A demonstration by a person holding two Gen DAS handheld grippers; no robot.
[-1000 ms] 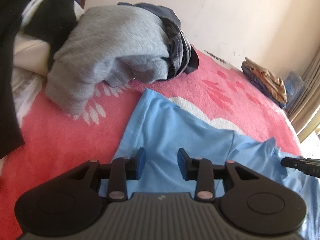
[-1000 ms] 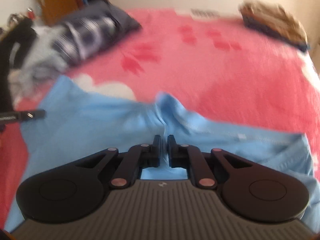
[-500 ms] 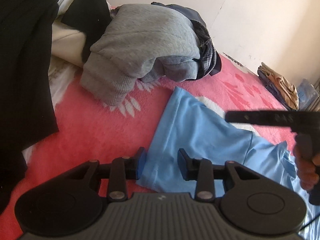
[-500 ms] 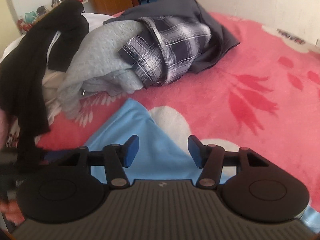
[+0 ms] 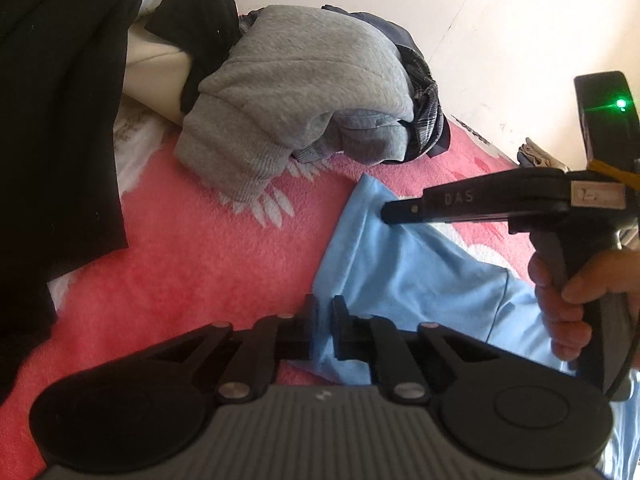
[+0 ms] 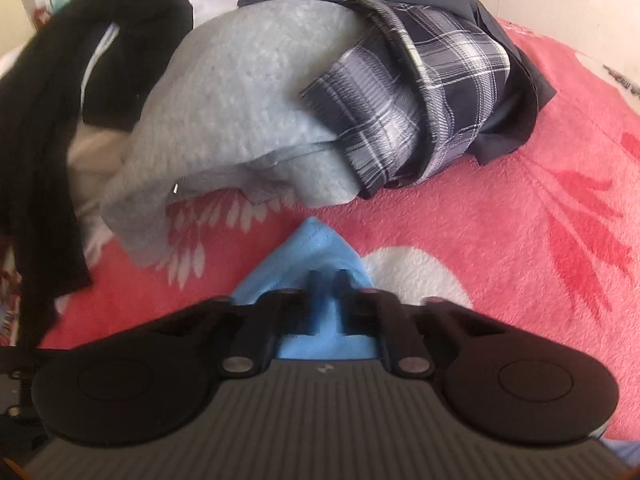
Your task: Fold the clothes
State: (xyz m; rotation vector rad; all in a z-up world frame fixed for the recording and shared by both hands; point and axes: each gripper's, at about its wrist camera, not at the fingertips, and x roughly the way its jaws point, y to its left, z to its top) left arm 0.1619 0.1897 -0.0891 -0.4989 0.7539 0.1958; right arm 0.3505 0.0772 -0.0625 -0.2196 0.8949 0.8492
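Evidently both grippers, left gripper and right gripper, were clamped on one edge of the flat light-blue cotton T-shirt on the pink fleece blanket, ready to carry it over for a fold

Each view looked forward and steeply down along its own claw, close over the pink blanket. The left wrist view sat at the near edge of the light blue garment and faced the grey sweater and the cream wall. The right wrist view sat at the garment's far corner, closer to that sweater. Both shared the sweater, the plaid cloth and the garment.
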